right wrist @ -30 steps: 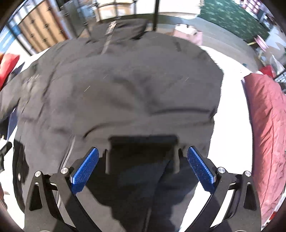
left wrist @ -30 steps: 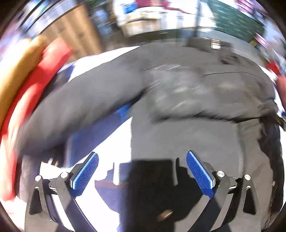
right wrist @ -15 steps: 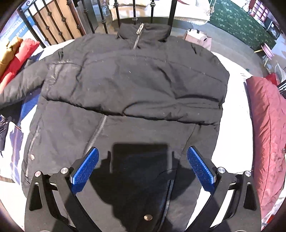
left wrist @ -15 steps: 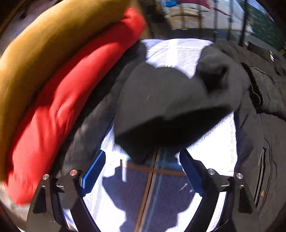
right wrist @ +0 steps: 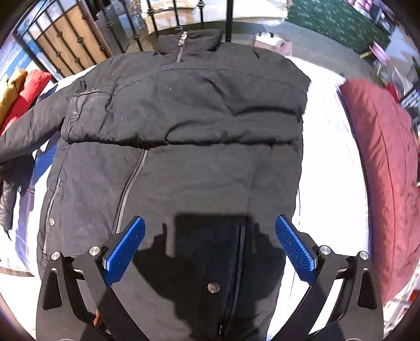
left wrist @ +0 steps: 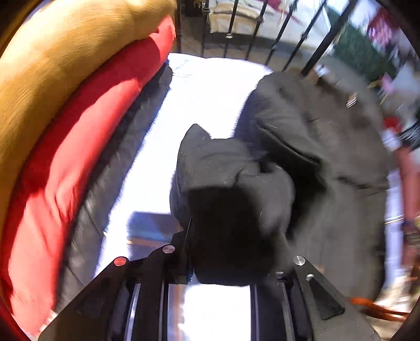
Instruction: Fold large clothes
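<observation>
A large black padded jacket (right wrist: 197,105) lies zipper-up on the white bed cover (left wrist: 204,86), with its collar toward the rail. One sleeve is folded across the chest. The other sleeve (right wrist: 29,126) stretches out to the left. In the left wrist view that sleeve's end (left wrist: 223,183) is bunched between the jaws of my left gripper (left wrist: 231,262). The jaws are closing on it and the cloth hides the pads. My right gripper (right wrist: 210,241) hangs open over the jacket's lower front, with nothing between its blue pads (right wrist: 126,246).
A red garment (left wrist: 78,144) and a mustard one (left wrist: 52,65) are piled along the bed's left side. A dark red quilted piece (right wrist: 380,157) lies along the right side. Black metal bed rails (right wrist: 183,15) stand behind the collar.
My left gripper swung left from over the jacket's body to the outstretched sleeve, and its jaws came together around the sleeve end. The right gripper shifted slightly over the jacket and stayed open.
</observation>
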